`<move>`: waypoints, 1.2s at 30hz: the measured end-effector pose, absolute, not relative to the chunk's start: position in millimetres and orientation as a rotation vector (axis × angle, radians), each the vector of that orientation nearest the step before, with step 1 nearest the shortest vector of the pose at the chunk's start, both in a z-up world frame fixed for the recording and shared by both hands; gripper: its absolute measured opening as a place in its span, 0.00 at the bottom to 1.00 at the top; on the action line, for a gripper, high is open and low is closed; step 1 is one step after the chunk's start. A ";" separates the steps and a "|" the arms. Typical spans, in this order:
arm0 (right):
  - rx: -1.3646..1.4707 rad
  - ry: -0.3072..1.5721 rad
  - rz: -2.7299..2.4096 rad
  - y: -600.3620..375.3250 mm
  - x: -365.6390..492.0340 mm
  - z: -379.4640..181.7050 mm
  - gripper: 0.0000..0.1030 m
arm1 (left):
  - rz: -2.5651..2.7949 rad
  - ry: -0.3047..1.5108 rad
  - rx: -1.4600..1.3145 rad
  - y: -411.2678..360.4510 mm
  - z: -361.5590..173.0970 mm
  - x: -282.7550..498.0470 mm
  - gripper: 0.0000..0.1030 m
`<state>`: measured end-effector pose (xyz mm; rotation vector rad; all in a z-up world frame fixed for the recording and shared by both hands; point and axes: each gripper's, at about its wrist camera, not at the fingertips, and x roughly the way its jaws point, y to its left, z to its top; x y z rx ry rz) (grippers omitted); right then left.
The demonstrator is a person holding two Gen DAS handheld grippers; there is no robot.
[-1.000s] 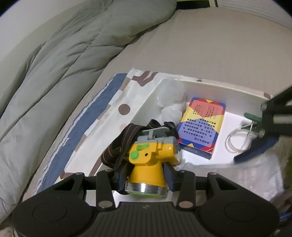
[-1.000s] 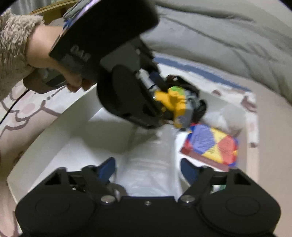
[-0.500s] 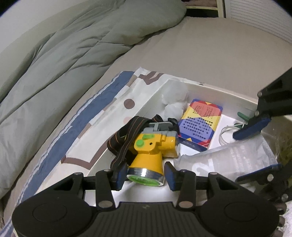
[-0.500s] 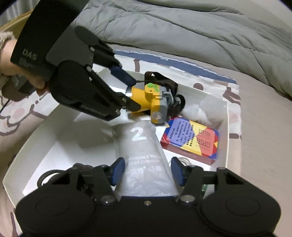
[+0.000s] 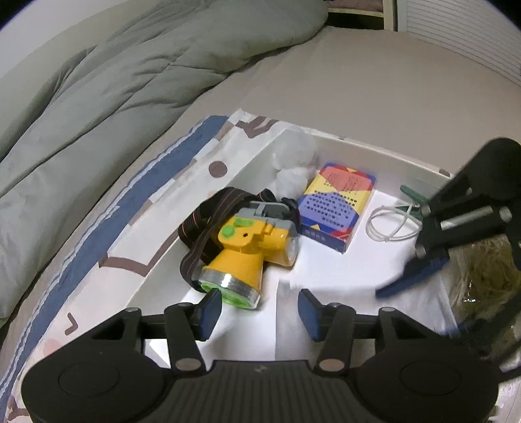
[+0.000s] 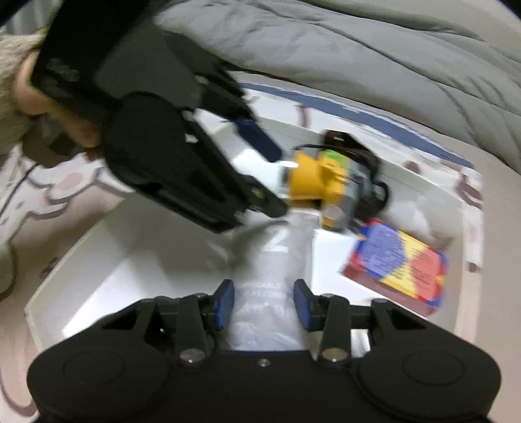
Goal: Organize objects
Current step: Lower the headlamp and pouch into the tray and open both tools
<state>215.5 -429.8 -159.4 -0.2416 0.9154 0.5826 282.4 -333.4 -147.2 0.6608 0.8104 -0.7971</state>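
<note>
While the left gripper (image 5: 259,310), jaws apart, faces the yellow plastic headlamp (image 5: 246,252), the right gripper (image 6: 263,302) brackets a clear plastic air-cushion bag (image 6: 270,293), jaws apart.

Bed with a taupe sheet (image 5: 374,97), rumpled grey-green duvet (image 5: 114,81) heaped along its far left edge; patterned white, blue and brown cloth (image 5: 136,208) spread on top; slatted white panel (image 5: 456,29) beyond (dim indoor light)

Indoor light, moderate and cool, falling from above: white box floor (image 5: 374,260) near-overexposed, soft shadows beside the headlamp (image 5: 244,247); left wrist view sharp, right wrist view heavily motion-blurred, worst on the left gripper (image 6: 270,182) and card box (image 6: 397,266); fisheye bending and dark vignetted corners throughout.
</note>
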 end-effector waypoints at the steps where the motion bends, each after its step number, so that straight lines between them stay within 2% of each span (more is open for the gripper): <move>1: -0.246 0.912 0.611 -427.4 213.5 -159.0 0.40 | -0.795 0.814 0.661 -333.8 -147.8 281.9 0.52; 6: -0.303 0.899 0.614 -423.5 210.3 -156.0 0.42 | -0.798 0.835 0.699 -337.4 -153.9 276.9 0.53; 8: -0.325 0.901 0.552 -426.4 213.2 -156.1 0.55 | -0.791 0.840 0.690 -336.9 -153.8 277.3 0.52; 11: -0.332 0.887 0.486 -434.9 214.4 -153.5 0.63 | -0.782 0.850 0.677 -335.8 -153.2 278.6 0.52; 16: -0.321 0.882 0.323 -455.9 221.9 -150.5 0.55 | -0.762 0.857 0.648 -334.3 -152.7 279.9 0.52; 19: -0.256 0.887 0.310 -469.1 222.4 -150.7 0.54 | -0.748 0.861 0.632 -333.1 -151.3 281.0 0.53; 25: -0.180 0.904 0.360 -473.0 217.9 -144.6 0.63 | -0.754 0.885 0.588 -322.1 -141.3 281.1 0.53; 36: -0.169 0.985 0.375 -472.7 218.0 -151.0 0.63 | -0.844 0.948 0.619 -308.7 -145.8 262.2 0.54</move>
